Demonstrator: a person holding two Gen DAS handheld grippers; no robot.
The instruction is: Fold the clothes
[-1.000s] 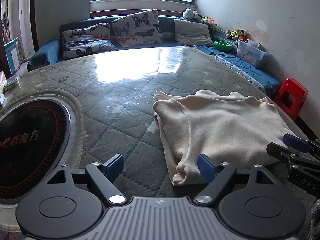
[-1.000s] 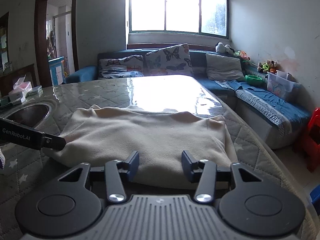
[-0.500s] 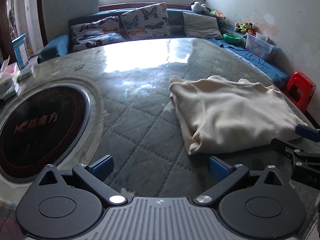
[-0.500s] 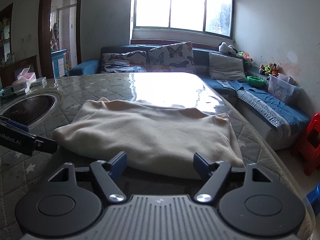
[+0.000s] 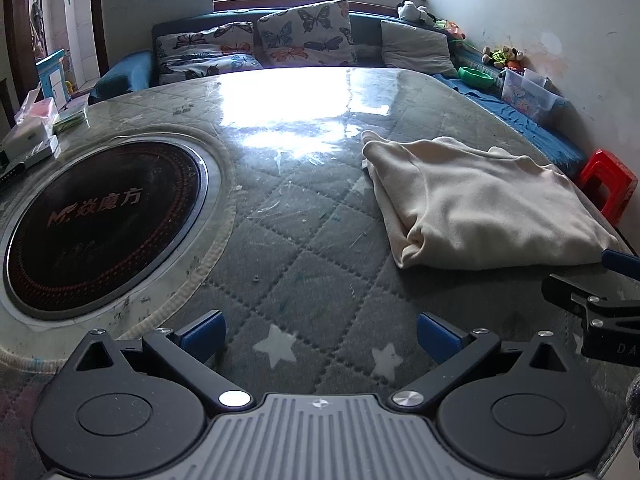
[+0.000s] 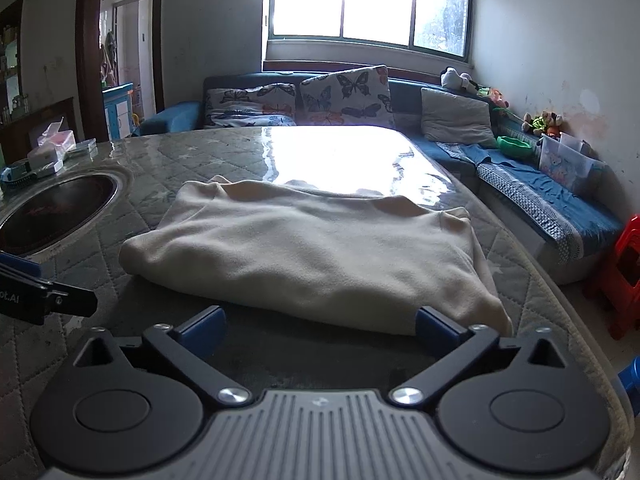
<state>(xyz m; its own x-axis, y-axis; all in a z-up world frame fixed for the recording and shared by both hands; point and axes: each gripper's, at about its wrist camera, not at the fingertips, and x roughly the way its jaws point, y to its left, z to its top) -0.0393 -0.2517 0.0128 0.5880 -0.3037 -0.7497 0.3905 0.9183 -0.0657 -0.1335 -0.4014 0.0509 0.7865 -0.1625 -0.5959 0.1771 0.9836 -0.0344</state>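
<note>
A cream garment (image 5: pixel 484 204) lies folded flat on the quilted grey-green table (image 5: pixel 304 240); it also shows in the right wrist view (image 6: pixel 312 252), straight ahead. My left gripper (image 5: pixel 320 334) is open and empty, low over the table, with the garment ahead to its right. My right gripper (image 6: pixel 320 326) is open and empty, just short of the garment's near edge. The right gripper shows at the right edge of the left wrist view (image 5: pixel 596 304). The left gripper shows at the left edge of the right wrist view (image 6: pixel 40 296).
A round black cooktop (image 5: pixel 100 216) is set into the table at the left. Boxes and tissues (image 5: pixel 32 128) sit at the far left edge. A blue sofa with butterfly pillows (image 5: pixel 304 36) runs behind. A red stool (image 5: pixel 608 184) stands by the right wall.
Both grippers have opened wide and pulled back from the garment's near edge. The folded garment lies still on the table.
</note>
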